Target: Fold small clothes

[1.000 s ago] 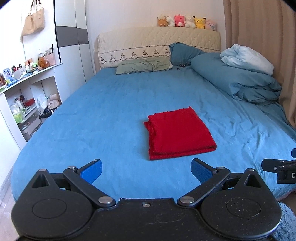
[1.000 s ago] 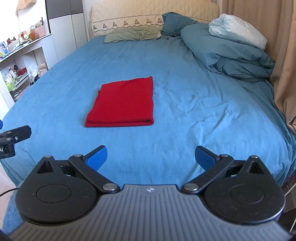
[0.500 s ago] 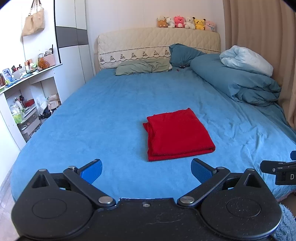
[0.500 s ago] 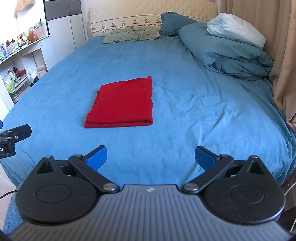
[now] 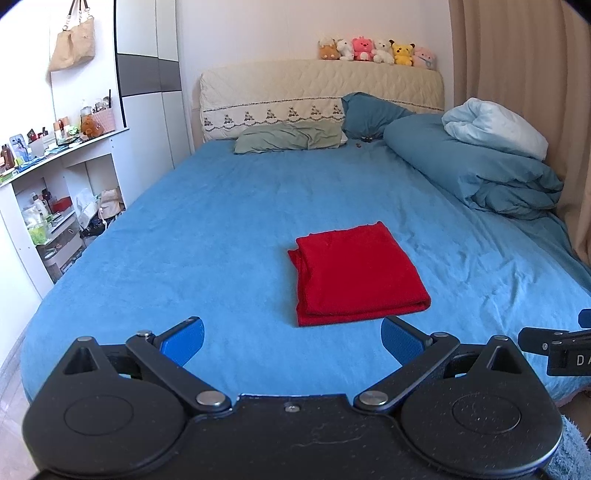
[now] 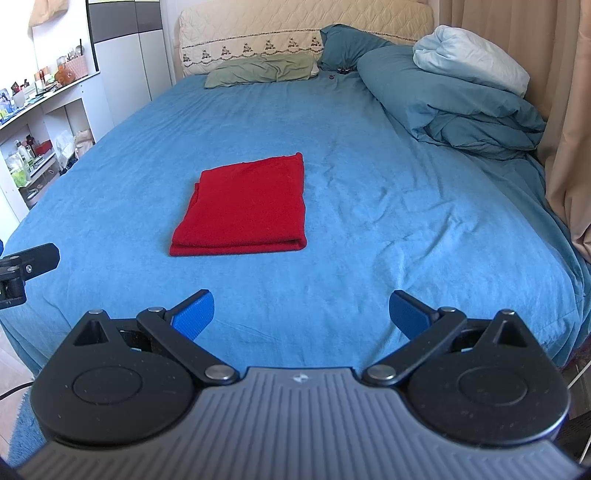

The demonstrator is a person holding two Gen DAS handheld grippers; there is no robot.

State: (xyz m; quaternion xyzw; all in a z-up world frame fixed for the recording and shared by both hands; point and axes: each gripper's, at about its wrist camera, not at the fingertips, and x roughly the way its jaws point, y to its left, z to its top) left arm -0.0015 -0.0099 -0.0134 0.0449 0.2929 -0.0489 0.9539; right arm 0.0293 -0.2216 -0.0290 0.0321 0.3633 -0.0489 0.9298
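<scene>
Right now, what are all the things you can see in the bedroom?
folded cloth: one, red, middle of the bed
bed sheet: one, blue
pillows: one green, one dark blue, by the headboard
duvet: one, blue, bunched on the right side
plush toys: six, mixed colours, on the headboard
bag: one, beige, hanging on the wall
left gripper: open, empty
right gripper: open, empty

Both wrist views look from the foot of the bed point(image 5: 229, 229) toward the headboard point(image 6: 295, 29), side by side; each shows the red cloth point(image 5: 356, 273) mid-bed, the left view seeing it rightward.
</scene>
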